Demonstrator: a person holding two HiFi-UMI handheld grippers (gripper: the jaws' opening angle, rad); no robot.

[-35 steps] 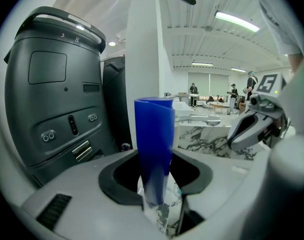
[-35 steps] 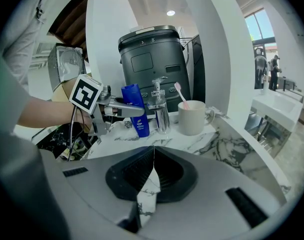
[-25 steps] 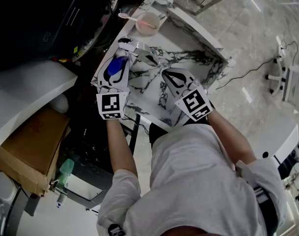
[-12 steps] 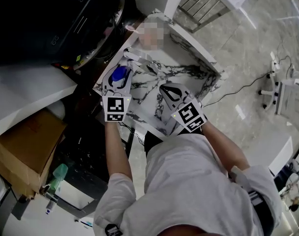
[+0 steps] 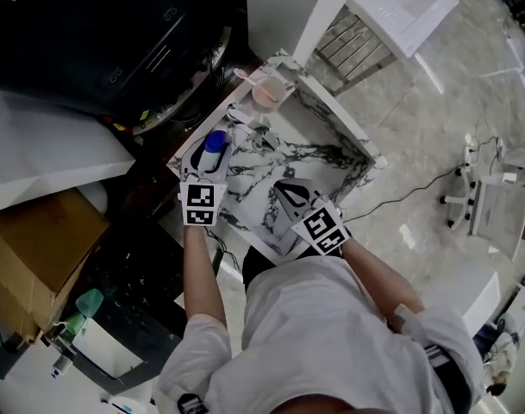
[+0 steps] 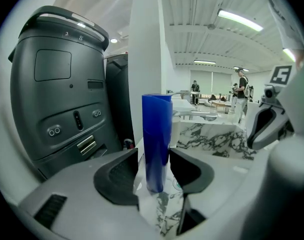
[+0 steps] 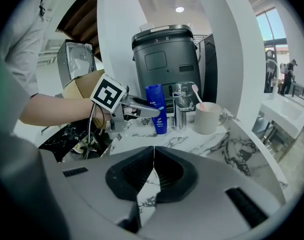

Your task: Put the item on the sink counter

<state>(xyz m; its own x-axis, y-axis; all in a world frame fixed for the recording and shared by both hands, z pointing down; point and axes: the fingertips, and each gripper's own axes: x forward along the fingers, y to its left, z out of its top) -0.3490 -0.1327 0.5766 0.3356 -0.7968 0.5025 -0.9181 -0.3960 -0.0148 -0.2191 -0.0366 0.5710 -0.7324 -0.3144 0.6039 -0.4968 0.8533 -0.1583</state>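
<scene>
Marble-veined white desk already bore the tall blue plastic bottle, upright just beside the chrome tap. Your left hand-held gripper had just been opening, its pads clear of the bottle between them. Your right hand-held gripper was pinched together, empty. Judging by that, only backing away remained.

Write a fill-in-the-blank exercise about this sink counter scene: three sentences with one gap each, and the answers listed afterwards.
1. The tall blue plastic bottle stands ___ on the white marble counter.
2. The jaws of the right hand-held gripper are ___, with nothing between them.
3. The pink toothbrush stands ___ the pale mug.

Missing words: upright; shut; in.
</scene>
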